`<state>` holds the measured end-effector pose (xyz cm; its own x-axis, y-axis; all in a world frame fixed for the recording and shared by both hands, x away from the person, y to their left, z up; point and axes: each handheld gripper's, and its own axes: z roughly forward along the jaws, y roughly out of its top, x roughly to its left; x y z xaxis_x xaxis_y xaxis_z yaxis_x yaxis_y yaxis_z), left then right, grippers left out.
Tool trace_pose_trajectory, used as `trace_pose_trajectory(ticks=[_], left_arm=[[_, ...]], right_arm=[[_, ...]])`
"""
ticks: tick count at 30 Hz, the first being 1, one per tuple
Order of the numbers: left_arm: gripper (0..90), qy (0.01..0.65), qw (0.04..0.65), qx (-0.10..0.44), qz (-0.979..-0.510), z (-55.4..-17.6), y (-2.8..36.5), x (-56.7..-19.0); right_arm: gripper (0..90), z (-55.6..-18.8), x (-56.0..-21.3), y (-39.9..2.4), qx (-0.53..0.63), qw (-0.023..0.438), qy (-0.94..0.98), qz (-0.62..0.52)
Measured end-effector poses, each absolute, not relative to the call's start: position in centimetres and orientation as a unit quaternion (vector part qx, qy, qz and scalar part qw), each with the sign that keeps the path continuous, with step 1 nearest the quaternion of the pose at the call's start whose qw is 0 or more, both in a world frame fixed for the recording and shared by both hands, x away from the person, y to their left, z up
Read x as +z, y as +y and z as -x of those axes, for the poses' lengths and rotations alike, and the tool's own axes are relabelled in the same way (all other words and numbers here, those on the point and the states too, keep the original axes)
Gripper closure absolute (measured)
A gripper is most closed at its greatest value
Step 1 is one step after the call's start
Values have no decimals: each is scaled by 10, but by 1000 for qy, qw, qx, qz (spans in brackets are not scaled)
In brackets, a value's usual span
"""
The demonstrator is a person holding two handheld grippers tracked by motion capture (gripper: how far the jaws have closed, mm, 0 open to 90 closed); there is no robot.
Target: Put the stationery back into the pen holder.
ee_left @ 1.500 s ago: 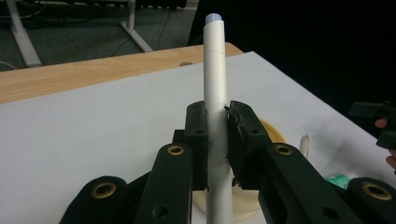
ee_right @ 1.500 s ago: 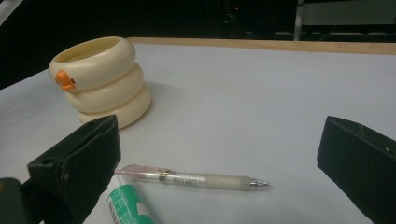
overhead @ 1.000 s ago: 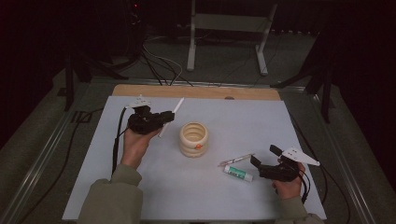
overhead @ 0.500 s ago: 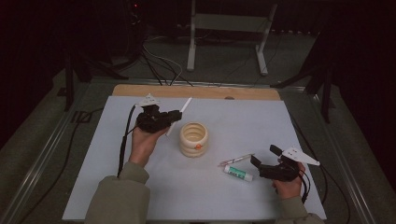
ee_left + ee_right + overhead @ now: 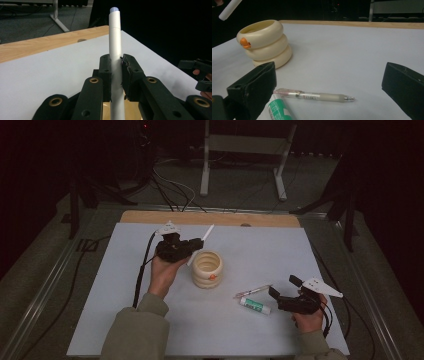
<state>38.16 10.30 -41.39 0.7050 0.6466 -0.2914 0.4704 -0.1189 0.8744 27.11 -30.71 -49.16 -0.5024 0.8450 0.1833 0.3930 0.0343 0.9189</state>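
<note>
My left gripper is shut on a white marker, which slants up to the right over the near rim of a cream ringed cup. In the left gripper view the marker stands clamped between the jaws, with the cup's rim just below. My right gripper rests open at the front right of the mat. A clear pen and a green-labelled glue stick lie on the mat between its jaws. The cup stands beyond them, an orange tab on its side.
A white mat covers the table, with a wooden strip along the far edge. Cables and a metal stand lie on the dark floor behind. The left gripper's cable trails down the mat.
My left gripper has carried the marker to the right, from left of the cup to its rim. The right gripper, pen and glue stick have stayed put.
</note>
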Motion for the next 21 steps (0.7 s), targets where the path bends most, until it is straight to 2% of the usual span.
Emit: trace_pose_trajectory(ticks=[21], left_arm=[[794, 369, 549, 72, -747, -390, 73, -429]], right_arm=[[0, -272, -492, -308, 530, 214, 686, -451]])
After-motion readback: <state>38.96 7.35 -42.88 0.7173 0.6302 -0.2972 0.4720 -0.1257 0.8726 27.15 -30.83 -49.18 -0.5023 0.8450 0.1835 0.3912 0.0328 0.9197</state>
